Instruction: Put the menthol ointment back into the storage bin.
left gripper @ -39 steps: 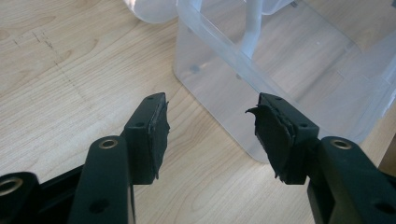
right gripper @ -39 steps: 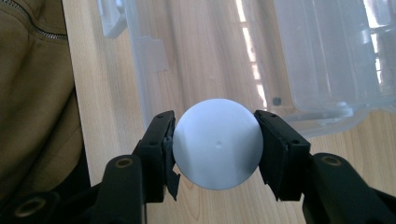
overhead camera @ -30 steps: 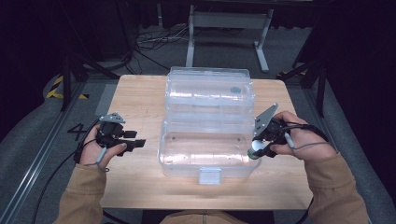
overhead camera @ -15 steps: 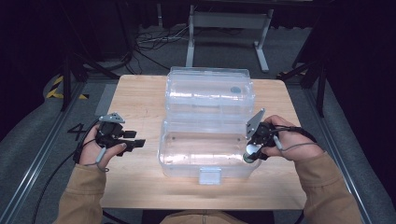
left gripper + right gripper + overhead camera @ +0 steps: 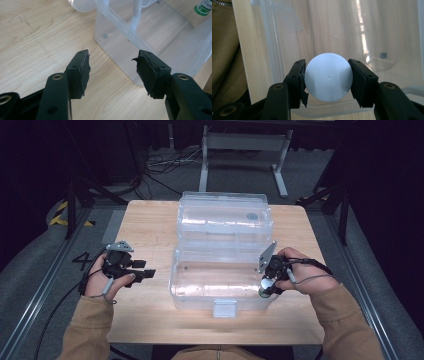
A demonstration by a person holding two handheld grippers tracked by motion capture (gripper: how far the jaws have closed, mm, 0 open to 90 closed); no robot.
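A clear plastic box (image 5: 200, 285) stands in the middle of the wooden table with its lid (image 5: 225, 217) folded back. My right gripper (image 5: 266, 281) hangs over the box's right end, shut on a small white container (image 5: 265, 290) with a green label. In the right gripper view its round white end (image 5: 328, 76) sits between both pads, above the box's floor (image 5: 332, 30). My left gripper (image 5: 146, 273) rests left of the box, open and with nothing between its fingers. The left gripper view has the gripper (image 5: 112, 67) facing the box's corner (image 5: 130, 50), with the green label (image 5: 203, 6) beyond.
A white latch (image 5: 224, 308) hangs on the box's near wall. Bare tabletop (image 5: 145, 227) lies left of the box and along the near edge. Behind the table stand metal frame legs (image 5: 240, 150), with cables (image 5: 160, 165) on the floor.
My right gripper has come down and leftwards with the white container, from beside the box's right wall to over its right end. The left gripper has not moved.
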